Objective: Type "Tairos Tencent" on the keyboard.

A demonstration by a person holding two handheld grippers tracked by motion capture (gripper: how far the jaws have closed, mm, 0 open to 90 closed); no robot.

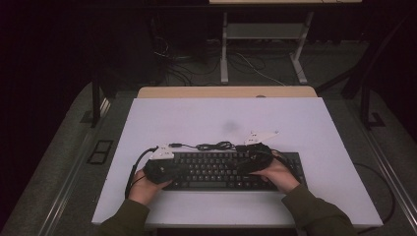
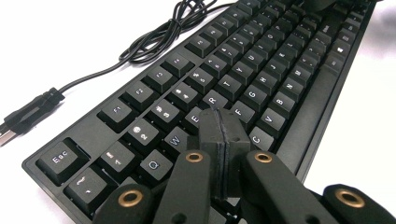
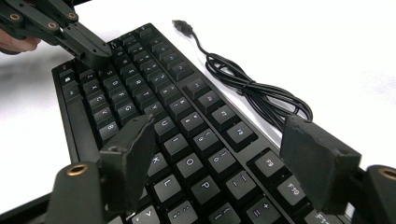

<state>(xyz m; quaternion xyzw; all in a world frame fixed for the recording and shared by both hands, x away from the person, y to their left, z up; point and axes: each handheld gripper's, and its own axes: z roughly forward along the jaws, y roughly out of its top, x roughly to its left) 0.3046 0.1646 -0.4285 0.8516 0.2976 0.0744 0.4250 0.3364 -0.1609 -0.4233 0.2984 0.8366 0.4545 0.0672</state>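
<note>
Keyboard (image 1: 216,171) lies on table (image 1: 196,118) near its front edge; coiled cable (image 1: 214,145) just behind keyboard; left gripper (image 1: 172,169) over keyboard's left end, right gripper (image 1: 248,162) over right part

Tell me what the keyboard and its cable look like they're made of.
Keyboard: probably matte black plastic, judging by the dull sheen and moulded keycaps with white printed legends. Cable: looks like a thin black rubbery or vinyl sheath, smooth and bending in loose coils; its USB plug has a shiny metal tip.
</note>
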